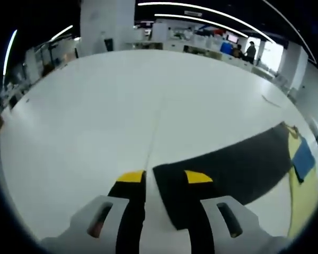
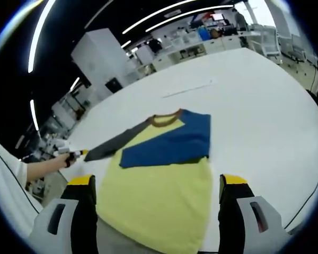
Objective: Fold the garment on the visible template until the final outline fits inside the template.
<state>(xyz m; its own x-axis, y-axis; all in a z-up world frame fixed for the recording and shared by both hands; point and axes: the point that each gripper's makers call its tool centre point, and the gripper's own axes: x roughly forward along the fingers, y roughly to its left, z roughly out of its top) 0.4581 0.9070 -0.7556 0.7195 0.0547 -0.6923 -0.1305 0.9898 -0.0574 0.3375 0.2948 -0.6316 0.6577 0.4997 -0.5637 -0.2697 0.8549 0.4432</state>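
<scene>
Garment [image 2: 159, 185] cut off at the lower edge of the right gripper view, hem out of sight between the jaws. Left gripper [image 2: 69, 153] at middle left there too small to tell whether clamped on the dark sleeve [image 2: 116, 144]. In the left gripper view, sleeve end hidden behind the right-hand jaw at bottom centre; yellow body cut off at the right edge. People [image 1: 243, 50] at upper right too small and blurred to make out. Shelves [image 2: 169, 50] at upper centre of the right gripper view blurred, contents unreadable.
</scene>
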